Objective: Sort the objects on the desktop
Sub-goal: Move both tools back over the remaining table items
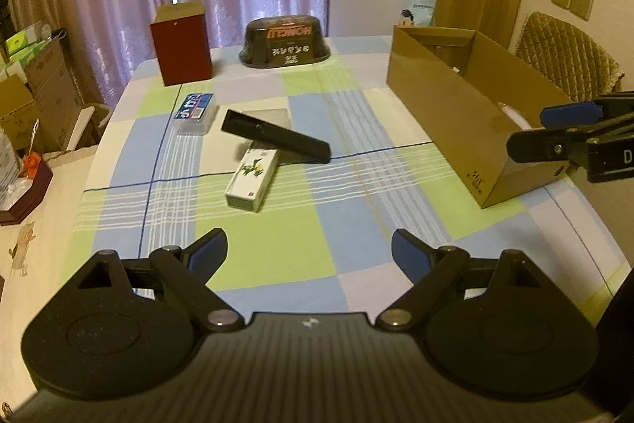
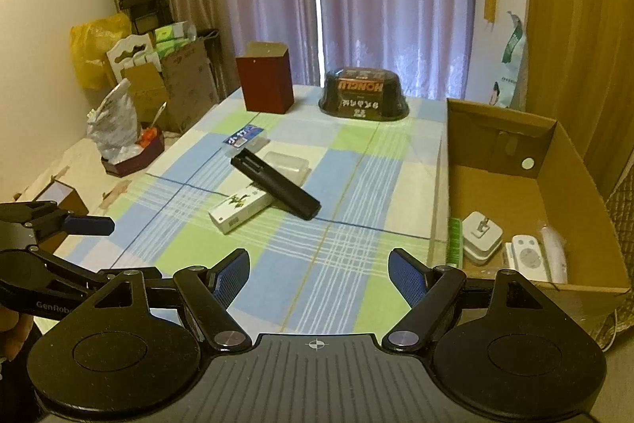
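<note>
- Looks like we're between picks here. Both grippers hang over the near edge of the checked tablecloth (image 1: 317, 193) with nothing in them.
- Left gripper (image 1: 309, 250): jaws spread wide, empty. Right gripper (image 2: 319, 270): same, wide and empty.
- The cardboard box (image 2: 574, 185) sits along the right side of the table and already has stuff in it: a white charger-looking thing (image 2: 481, 232), a white remote (image 2: 529, 256) and something pale beside it that I can't make out.
- Still out mid-table: a long black case (image 1: 275, 140) lying tilted with one end propped on a white carton (image 1: 251, 181), plus a small blue-labelled packet (image 1: 195, 109) just behind them and a clear flat tray (image 2: 287, 163) under or behind the case, hard to tell which.
- Further back, a dark red box (image 1: 183, 44) and a dark bowl-shaped pack (image 1: 284, 42), both well away from the pile.
- My guess for the next move: go for the black case first, since it's on top. It wants a grip across its narrow width, then a lift straight up so the carton doesn't get dragged along.
</note>
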Demonstrator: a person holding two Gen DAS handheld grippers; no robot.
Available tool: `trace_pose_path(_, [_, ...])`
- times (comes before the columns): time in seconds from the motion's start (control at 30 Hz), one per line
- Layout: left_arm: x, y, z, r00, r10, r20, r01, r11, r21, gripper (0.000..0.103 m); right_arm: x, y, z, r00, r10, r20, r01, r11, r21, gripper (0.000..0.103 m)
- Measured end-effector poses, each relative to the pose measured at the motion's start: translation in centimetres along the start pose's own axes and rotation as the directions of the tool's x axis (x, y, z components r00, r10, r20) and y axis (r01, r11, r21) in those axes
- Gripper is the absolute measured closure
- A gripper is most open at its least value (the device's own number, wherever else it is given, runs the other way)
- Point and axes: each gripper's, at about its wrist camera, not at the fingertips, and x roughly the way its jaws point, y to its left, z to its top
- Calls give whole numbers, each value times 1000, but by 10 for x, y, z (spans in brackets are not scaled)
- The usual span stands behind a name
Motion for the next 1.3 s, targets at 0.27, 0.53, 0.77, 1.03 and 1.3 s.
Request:
trace_pose_path(0.27, [11, 15, -3, 1000, 12, -11, -12, 1000, -26, 16, 17, 8, -2, 999, 12, -33, -13, 1000, -23, 23])
trace_pose_path(0.53, [32, 34, -6, 999, 34, -23, -35, 999, -37, 16, 42, 14, 1, 998, 20, -59, -25, 997, -79, 23])
trace_pose_path(0.77, [62, 54, 0, 999, 28, -34, -30, 998, -50, 16, 82, 20, 11, 995, 43, -85, -56, 986, -160, 23])
trace_pose_path(1.03, [111, 71, 11, 999, 27, -44, -30, 998, -62, 23, 145, 19, 33, 986, 61, -153, -100, 961, -259, 23])
trace_pose_path(1.3, [158, 73, 19, 999, 3, -44, -3, 1000, -2, 24, 213, 16, 52, 962, 84, -261, -170, 930, -327, 23])
